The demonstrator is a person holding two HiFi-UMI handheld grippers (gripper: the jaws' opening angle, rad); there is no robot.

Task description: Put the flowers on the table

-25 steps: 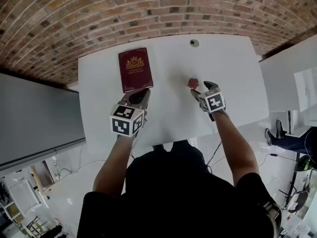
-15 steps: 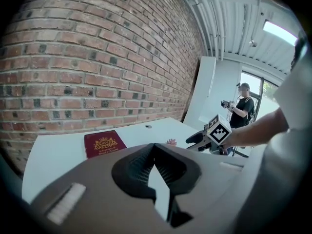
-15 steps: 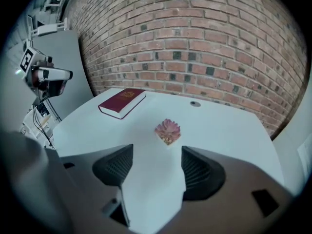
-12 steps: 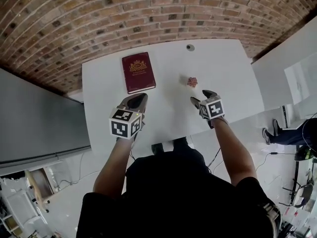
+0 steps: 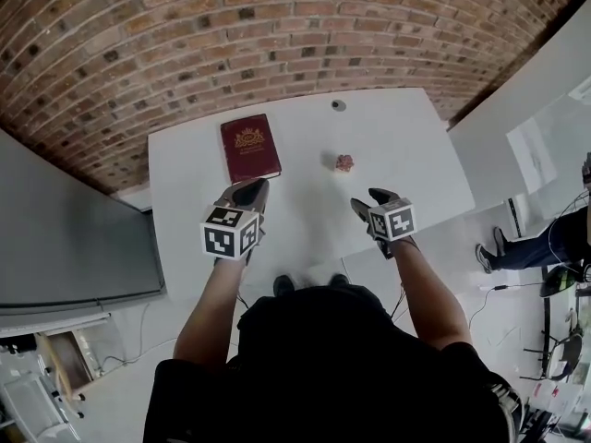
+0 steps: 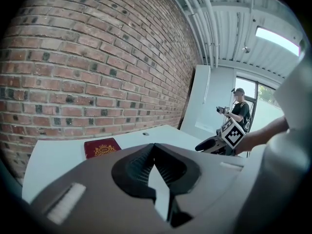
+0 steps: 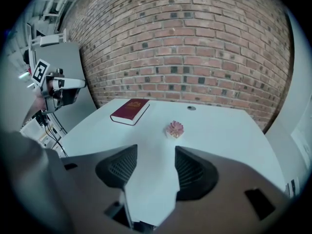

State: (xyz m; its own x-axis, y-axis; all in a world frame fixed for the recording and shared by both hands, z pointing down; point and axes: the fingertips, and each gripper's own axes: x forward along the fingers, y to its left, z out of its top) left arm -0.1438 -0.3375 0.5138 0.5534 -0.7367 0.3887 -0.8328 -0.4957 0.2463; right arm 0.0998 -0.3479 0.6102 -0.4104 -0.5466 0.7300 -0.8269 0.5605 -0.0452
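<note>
A small pink flower (image 5: 343, 162) lies by itself on the white table (image 5: 416, 146), right of the middle; the right gripper view has the flower (image 7: 174, 128) just beyond the jaws. My right gripper (image 5: 367, 199) hovers near the table's front edge, short of the flower and apart from it. Its jaws are closing from wide, with nothing between them (image 7: 155, 150). Over the front left of the table is my left gripper (image 5: 251, 190), its tips together (image 6: 154, 145) and empty, just short of a dark red book (image 5: 249, 146).
The book (image 7: 129, 110) lies flat at the back left. A small round fitting (image 5: 338, 105) sits in the tabletop near the brick wall (image 5: 277, 35). A grey panel (image 5: 65, 238) stands at the left. A person (image 6: 239, 112) stands off to the right, by white panels.
My right gripper has drawn back from beside the flower toward the front edge. The flower stays on the table. The left gripper has also eased back a little from the book.
</note>
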